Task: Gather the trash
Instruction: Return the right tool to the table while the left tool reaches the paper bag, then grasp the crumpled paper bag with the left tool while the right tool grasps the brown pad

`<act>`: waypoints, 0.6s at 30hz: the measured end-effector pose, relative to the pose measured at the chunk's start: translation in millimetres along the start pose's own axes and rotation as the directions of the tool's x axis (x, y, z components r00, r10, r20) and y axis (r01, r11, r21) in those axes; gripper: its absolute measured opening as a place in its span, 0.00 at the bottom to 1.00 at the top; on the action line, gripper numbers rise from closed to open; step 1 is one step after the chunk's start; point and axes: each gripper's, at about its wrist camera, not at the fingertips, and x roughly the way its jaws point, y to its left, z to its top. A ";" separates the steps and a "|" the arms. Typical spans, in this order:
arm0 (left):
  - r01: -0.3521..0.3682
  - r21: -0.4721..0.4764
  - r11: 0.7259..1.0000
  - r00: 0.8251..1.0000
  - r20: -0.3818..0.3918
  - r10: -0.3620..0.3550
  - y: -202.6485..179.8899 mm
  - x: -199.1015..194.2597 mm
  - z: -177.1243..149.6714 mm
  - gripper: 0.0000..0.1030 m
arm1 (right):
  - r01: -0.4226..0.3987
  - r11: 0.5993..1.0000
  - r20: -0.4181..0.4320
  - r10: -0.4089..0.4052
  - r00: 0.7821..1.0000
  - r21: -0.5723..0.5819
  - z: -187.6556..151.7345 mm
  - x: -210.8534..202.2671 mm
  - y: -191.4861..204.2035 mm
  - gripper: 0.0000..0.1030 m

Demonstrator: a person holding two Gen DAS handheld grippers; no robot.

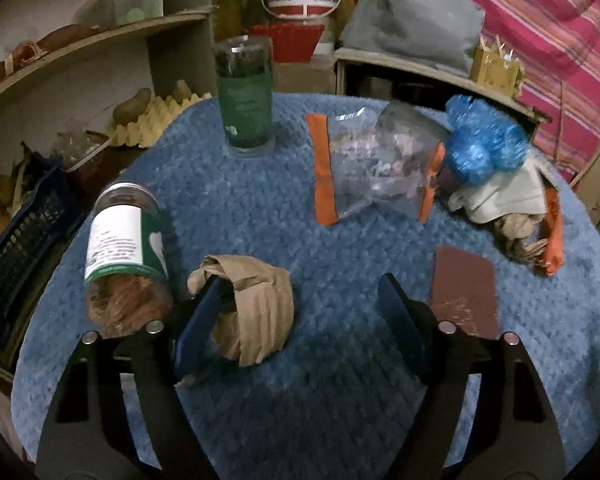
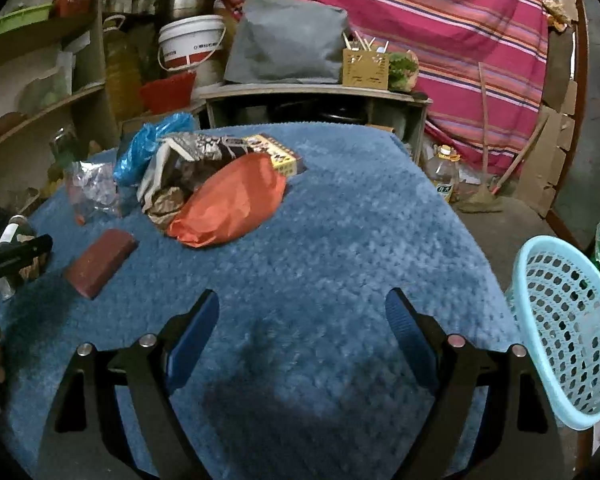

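Observation:
My left gripper [image 1: 300,308] is open just above the blue fuzzy table [image 1: 324,360]. A crumpled brown paper wad [image 1: 248,312] lies between its jaws, against the left finger [image 1: 204,320]. A tipped jar [image 1: 124,252], an upright green-labelled jar [image 1: 246,108], a clear plastic bag with orange strips [image 1: 372,160], a blue plastic bag [image 1: 484,144] and a brown flat pack [image 1: 464,296] lie around. My right gripper [image 2: 300,332] is open and empty over bare table. Ahead of it lie an orange bag [image 2: 232,200], crumpled wrappers [image 2: 180,176] and the brown pack [image 2: 100,260].
A light blue perforated basket [image 2: 564,340] stands off the table's right edge. A dark blue crate [image 1: 20,248] sits left of the table. Shelves [image 1: 80,48], a white bucket [image 2: 190,42] and a grey bag [image 2: 288,40] stand behind. A bottle [image 2: 444,176] is on the floor.

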 end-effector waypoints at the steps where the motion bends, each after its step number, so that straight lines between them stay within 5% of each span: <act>1: -0.014 0.008 1.000 1.000 -0.001 0.014 -1.7 1.6 0.0 0.73 | -0.001 1.000 -0.003 0.001 1.000 0.000 -0.4 1.4 0.9 0.81; 7: -0.041 0.037 0.998 0.999 -0.015 0.042 -8.7 10.3 4.2 0.70 | -0.001 1.000 -0.009 0.001 1.000 -0.021 -1.1 8.6 10.4 0.81; 12: -0.027 0.044 0.999 0.999 -0.020 0.028 -7.2 9.7 4.7 0.52 | -0.002 1.000 -0.013 0.002 1.000 -0.023 -2.4 8.9 11.2 0.81; 16: -0.030 0.036 0.999 0.999 -0.015 0.031 -1.0 6.7 4.8 0.29 | -0.001 1.000 -0.012 0.001 1.000 -0.013 -3.1 9.5 10.8 0.81; 18: -0.019 0.019 1.000 1.000 -0.018 0.019 4.7 7.1 6.0 0.26 | 0.000 1.000 -0.015 0.000 1.000 -0.016 -3.6 10.3 11.4 0.81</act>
